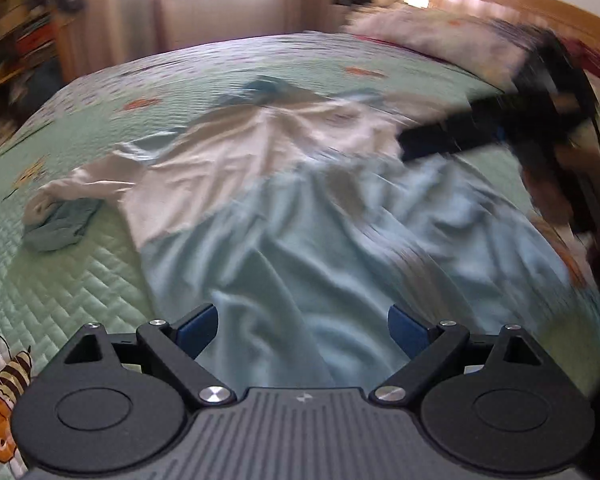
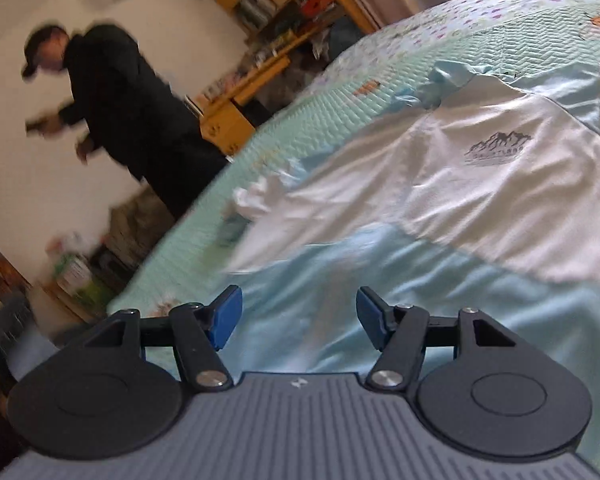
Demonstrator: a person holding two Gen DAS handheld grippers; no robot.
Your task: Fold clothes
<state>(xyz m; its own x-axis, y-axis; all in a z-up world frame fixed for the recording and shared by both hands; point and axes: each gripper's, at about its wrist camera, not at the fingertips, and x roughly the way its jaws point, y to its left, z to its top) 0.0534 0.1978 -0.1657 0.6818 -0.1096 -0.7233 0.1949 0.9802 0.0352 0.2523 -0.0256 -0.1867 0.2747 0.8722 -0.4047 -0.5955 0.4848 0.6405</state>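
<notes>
A white and light blue long-sleeved shirt (image 1: 260, 184) lies spread on the bed, blue lower half toward me, white chest farther off. In the right wrist view its white chest (image 2: 480, 184) carries a dark mountain logo (image 2: 498, 148). One sleeve (image 1: 60, 204) lies bunched at the left. My left gripper (image 1: 303, 332) is open and empty, just above the blue hem. My right gripper (image 2: 299, 318) is open and empty over the blue part; it also shows in the left wrist view (image 1: 500, 120) as a blurred dark shape above the shirt's right side.
The bed has a mint quilted cover (image 1: 68, 280) with bee embroidery (image 1: 8, 392). Pillows (image 1: 440, 40) and a wooden headboard (image 1: 520, 4) are at the far right. A person in black (image 2: 132, 116) stands by the bed near cluttered wooden shelves (image 2: 284, 12).
</notes>
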